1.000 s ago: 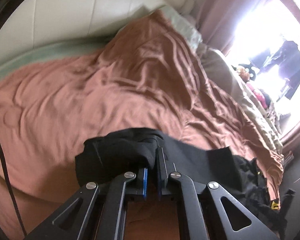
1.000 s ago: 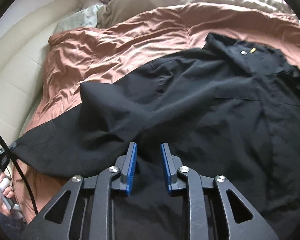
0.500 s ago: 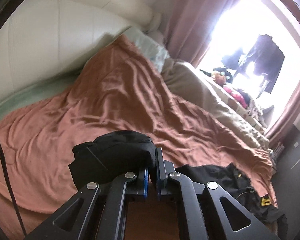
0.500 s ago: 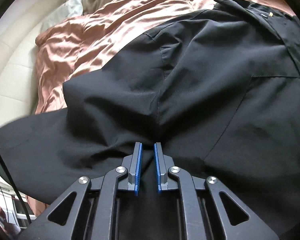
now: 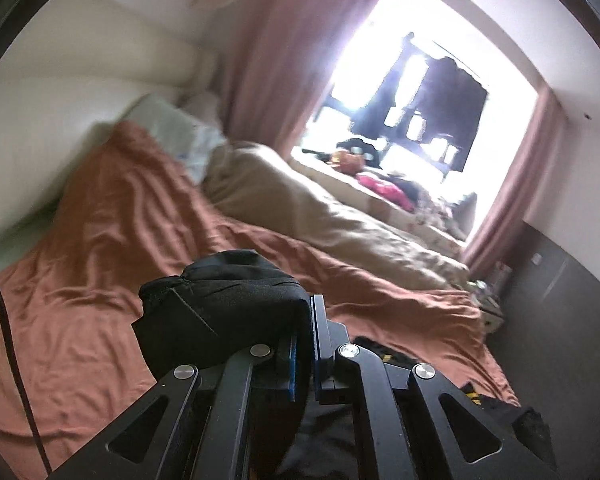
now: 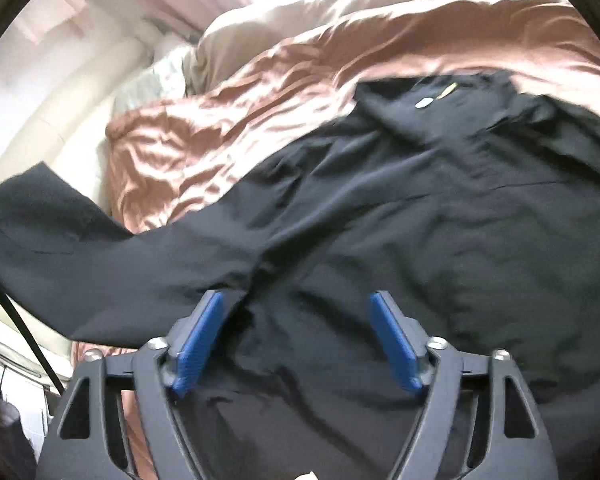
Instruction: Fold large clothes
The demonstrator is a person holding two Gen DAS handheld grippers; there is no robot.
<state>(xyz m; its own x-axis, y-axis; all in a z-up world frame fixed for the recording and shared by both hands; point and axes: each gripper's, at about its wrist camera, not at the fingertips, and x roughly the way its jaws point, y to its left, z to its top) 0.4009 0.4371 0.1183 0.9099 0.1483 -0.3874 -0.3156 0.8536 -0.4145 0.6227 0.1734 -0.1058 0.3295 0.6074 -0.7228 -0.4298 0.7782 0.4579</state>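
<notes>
A large black shirt (image 6: 420, 216) lies spread on the rust-coloured bedspread (image 6: 204, 136), its collar toward the far right. One sleeve (image 6: 80, 240) stretches out to the left, lifted off the bed. My left gripper (image 5: 304, 320) is shut on the bunched end of that black sleeve (image 5: 220, 300), held up above the bedspread (image 5: 112, 220). My right gripper (image 6: 296, 328) hovers over the shirt's body near the armpit; its jaws are opening wide, blue pads (image 6: 198, 340) apart, with cloth lying below them and nothing pressed.
A beige duvet (image 5: 332, 216) and pale pillows (image 5: 172, 128) lie at the bed's far side, against a cream headboard (image 5: 40, 128). Pink curtains (image 5: 260, 60) frame a bright window with clutter on its sill. A dark wall panel (image 5: 560, 320) runs at the right.
My left gripper rose and swung with the sleeve end, so the view now looks across the room. My right gripper, nearly shut half a second ago, has spread wide and pulled back from the shirt.
</notes>
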